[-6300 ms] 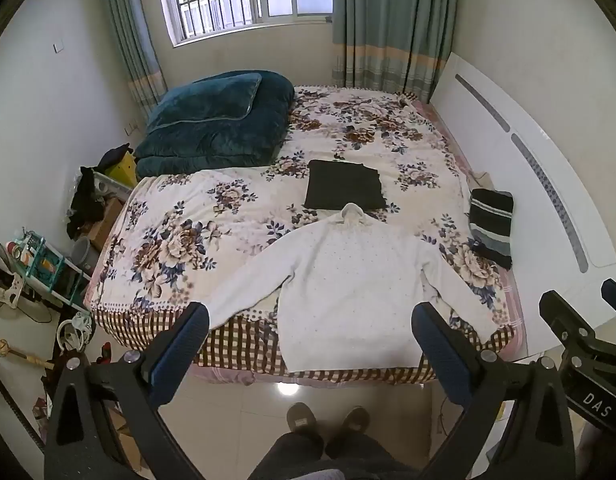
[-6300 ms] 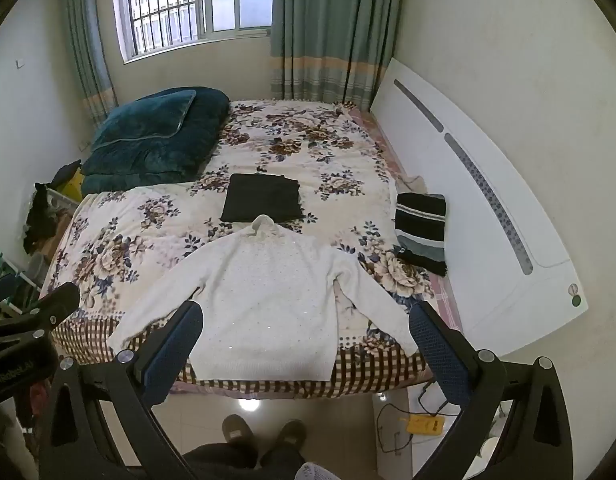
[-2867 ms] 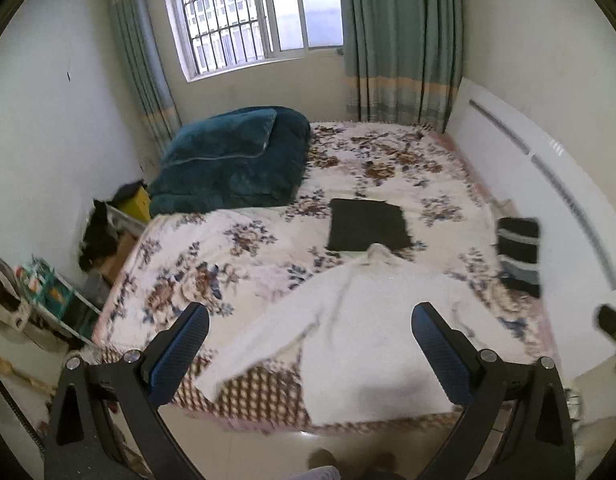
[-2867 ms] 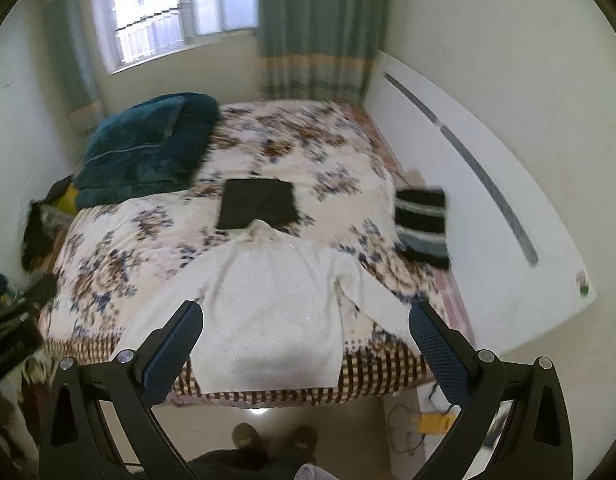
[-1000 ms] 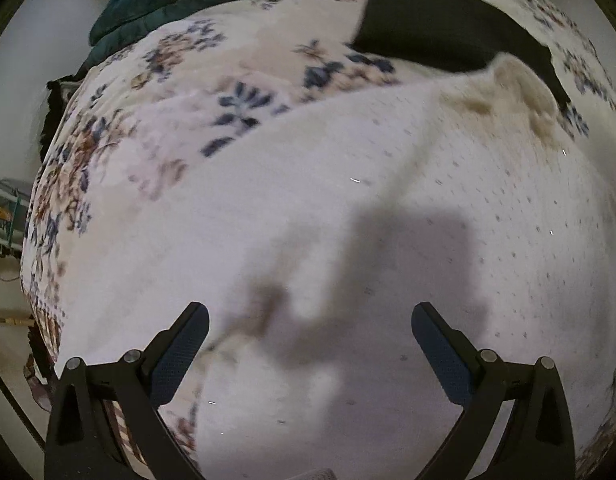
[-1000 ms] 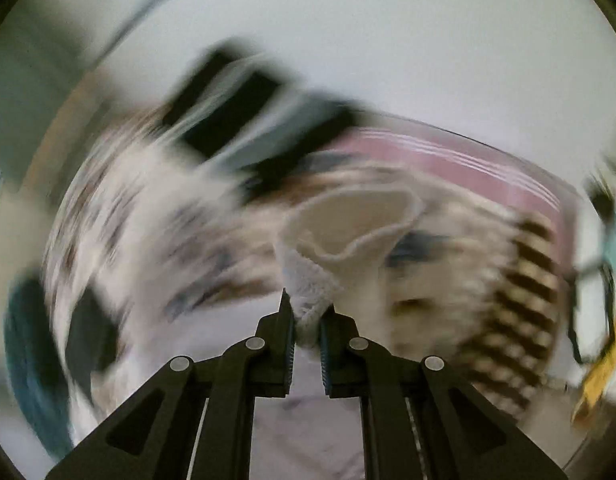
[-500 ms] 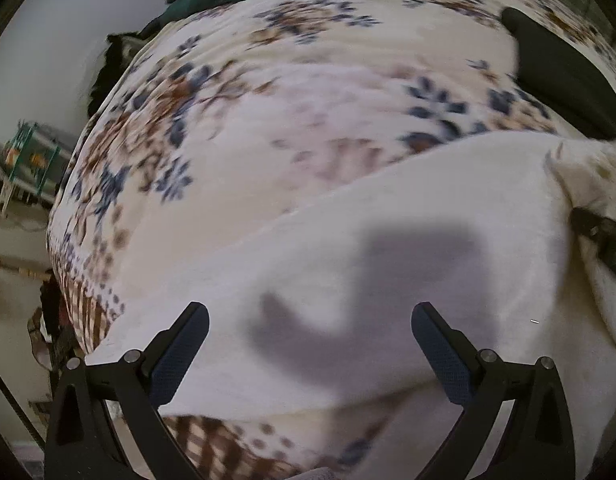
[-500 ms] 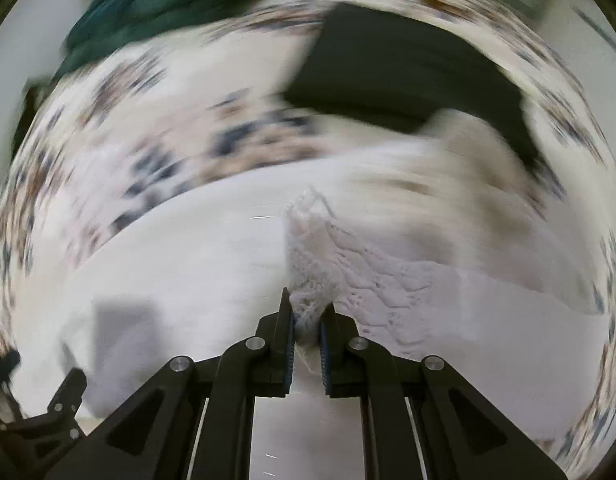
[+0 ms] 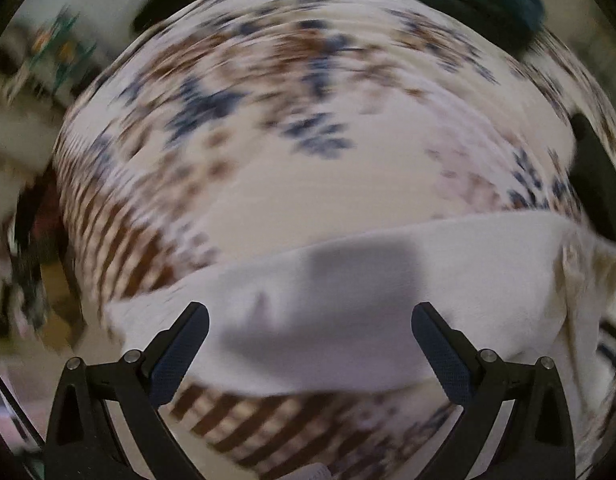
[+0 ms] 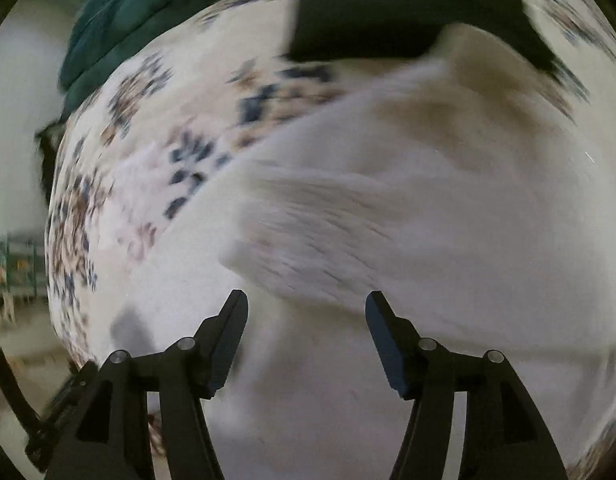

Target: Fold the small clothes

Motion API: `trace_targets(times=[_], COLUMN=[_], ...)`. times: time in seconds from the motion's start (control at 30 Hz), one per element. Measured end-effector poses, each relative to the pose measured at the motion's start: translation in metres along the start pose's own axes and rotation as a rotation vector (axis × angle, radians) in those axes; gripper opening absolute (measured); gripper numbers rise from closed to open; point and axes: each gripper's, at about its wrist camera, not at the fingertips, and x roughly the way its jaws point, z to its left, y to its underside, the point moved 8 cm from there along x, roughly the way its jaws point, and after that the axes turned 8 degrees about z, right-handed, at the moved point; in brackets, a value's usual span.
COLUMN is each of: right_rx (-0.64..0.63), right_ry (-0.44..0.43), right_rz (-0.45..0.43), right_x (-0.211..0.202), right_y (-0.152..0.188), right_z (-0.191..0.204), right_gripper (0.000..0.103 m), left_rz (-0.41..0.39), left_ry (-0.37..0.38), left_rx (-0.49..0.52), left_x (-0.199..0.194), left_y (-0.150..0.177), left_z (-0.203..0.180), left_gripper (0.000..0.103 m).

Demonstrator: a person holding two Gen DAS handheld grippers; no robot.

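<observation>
Floral bedspread [image 9: 292, 184], blurred by camera motion, filling both views, with brown checked trim along the near edge. White sweater [image 10: 447, 208] spread flat on it near that edge. Neck pointing away toward a folded black garment [image 10: 391, 4] just beyond the collar; body running lengthwise from collar back to the near edge.

From the left wrist: only one sleeve [image 9: 347, 288], lying as a long band across the frame, its cuff end toward the left and just above the checked trim. Left gripper [image 9: 308, 340] hovering above that sleeve, jaws wide apart, holding nothing.

From the right wrist: collar, chest and a second sleeve [image 10: 308, 232] folded across the front of the body, ribbed cuff pointing left. Right gripper [image 10: 306, 332] just over it, jaws parted and empty, less wide than the left. Dark teal quilt [image 10: 140, 16] at the far left of the bed.
</observation>
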Motion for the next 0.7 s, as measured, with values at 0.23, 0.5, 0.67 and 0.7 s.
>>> trace_targets(times=[0.23, 0.5, 0.67, 0.7], right_rx=[0.134, 0.186, 0.153, 0.142], right_ry=[0.081, 0.136, 0.218, 0.253], right_rz=[0.038, 0.058, 0.048, 0.046], right_x=[-0.013, -0.002, -0.005, -0.006], right_y=[0.025, 0.035, 0.029, 0.027], right_z=[-0.063, -0.074, -0.071, -0.073], right_gripper=[0.063, 0.063, 0.063, 0.063], left_rz=[0.097, 0.207, 0.084, 0.058], left_ry=[0.07, 0.351, 0.298, 0.274], left_rx=[-0.405, -0.793, -0.775, -0.738], left_x=[0.03, 0.102, 0.072, 0.059], left_y=[0.041, 0.056, 0.033, 0.026], left_z=[0.135, 0.166, 0.171, 0.166], left_gripper=[0.102, 0.071, 0.009, 0.009])
